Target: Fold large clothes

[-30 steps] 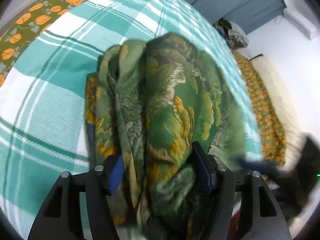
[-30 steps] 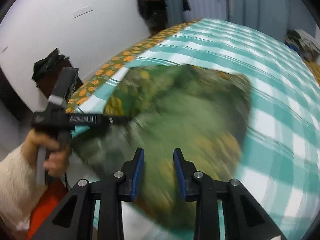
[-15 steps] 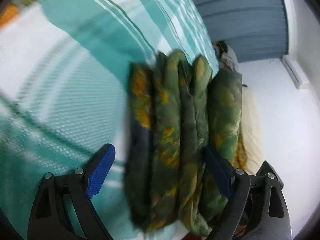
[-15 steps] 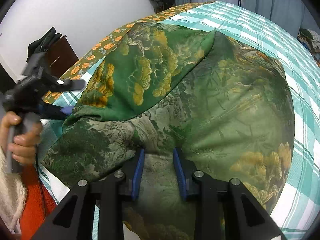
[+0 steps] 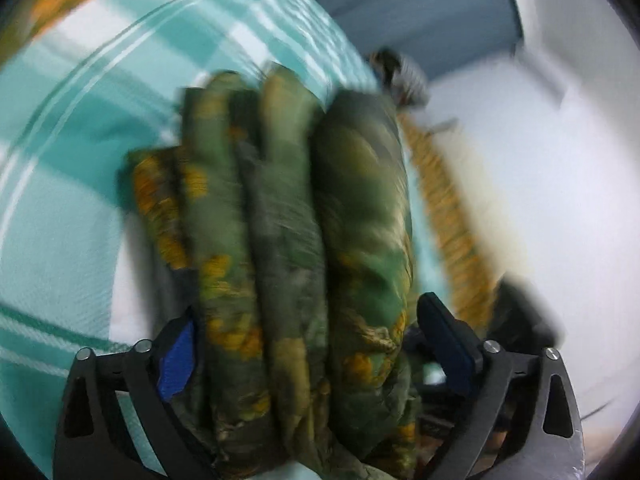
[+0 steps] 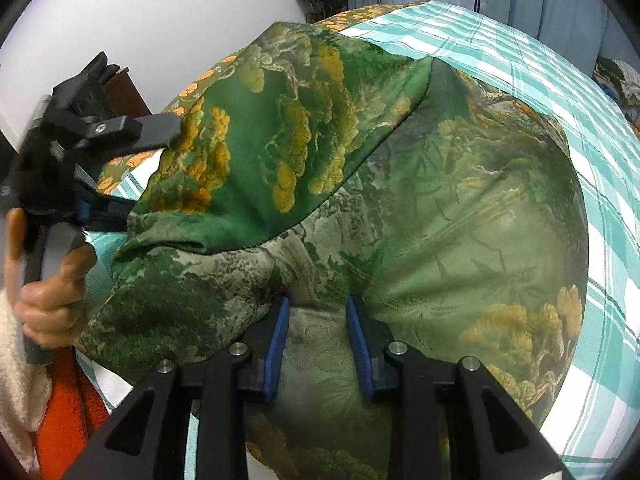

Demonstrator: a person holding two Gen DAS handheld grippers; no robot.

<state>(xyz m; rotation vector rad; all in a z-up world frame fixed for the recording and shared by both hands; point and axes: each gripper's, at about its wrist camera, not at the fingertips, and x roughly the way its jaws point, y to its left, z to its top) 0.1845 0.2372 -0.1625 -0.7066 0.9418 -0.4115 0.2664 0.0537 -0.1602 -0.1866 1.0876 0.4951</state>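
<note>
At the far left of the right wrist view, a bare hand point(image 6: 48, 296) grips the handle of the left claw point(image 6: 132, 168), whose fingers straddle the left edge of the green patterned garment point(image 6: 400, 208). One finger rides above the stacked layers and one below, which is probably how the stack is kept from sliding apart while the fold is set. The left wrist view is blurred, but it shows the same thing from inside: the left claw point(image 5: 304, 364) stands wide, its blue pads on either side of a thick bundle of folded layers. Whether the pads actually press the cloth cannot be told through the blur.

The garment lies on the bed point(image 6: 560, 92), on a teal and white checked sheet, already doubled over, with a brighter green panel laid over the left half and a crease running toward the far edge. That suggests the folding is well along.

Nearer and to the right, the right claw point(image 6: 316, 344) has its fingers partly apart, with a hump of cloth bulging up between the blue pads at the near edge of the garment. It seems to be pinning or pinching that edge so the pile stays put; a firm grip is not certain.
</note>
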